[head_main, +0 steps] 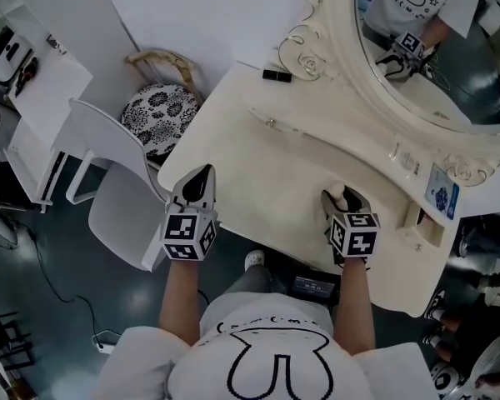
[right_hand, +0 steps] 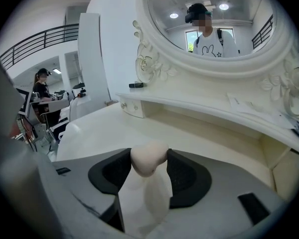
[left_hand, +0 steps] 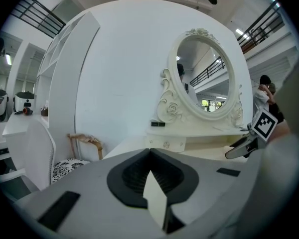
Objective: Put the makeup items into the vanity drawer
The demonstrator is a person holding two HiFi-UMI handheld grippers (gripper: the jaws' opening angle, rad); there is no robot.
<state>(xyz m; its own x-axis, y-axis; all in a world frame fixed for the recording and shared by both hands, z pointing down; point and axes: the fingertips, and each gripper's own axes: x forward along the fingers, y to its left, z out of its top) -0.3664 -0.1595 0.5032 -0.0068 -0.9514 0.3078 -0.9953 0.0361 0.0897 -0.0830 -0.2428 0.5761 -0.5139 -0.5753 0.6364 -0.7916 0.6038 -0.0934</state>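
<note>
My right gripper point(right_hand: 145, 164) is shut on a beige teardrop makeup sponge point(right_hand: 147, 159), which both pads touch, rounded end forward. In the head view the sponge point(head_main: 337, 192) and right gripper point(head_main: 342, 197) hang over the front part of the cream vanity table point(head_main: 258, 161). My left gripper point(head_main: 202, 172) is shut and empty, above the table's left front corner; its jaws meet at a point point(left_hand: 149, 151). A small drawer with a knob point(head_main: 271, 123) sits under the raised shelf, its front closed point(right_hand: 131, 106). A small black makeup item point(head_main: 277, 76) lies on the shelf's left end.
An oval mirror point(head_main: 433, 48) in an ornate frame rises behind the shelf and reflects the person. A white chair point(head_main: 108, 190) and a floral-cushioned stool point(head_main: 157, 115) stand left of the table. A blue-printed leaflet point(head_main: 440, 192) lies on the shelf's right end.
</note>
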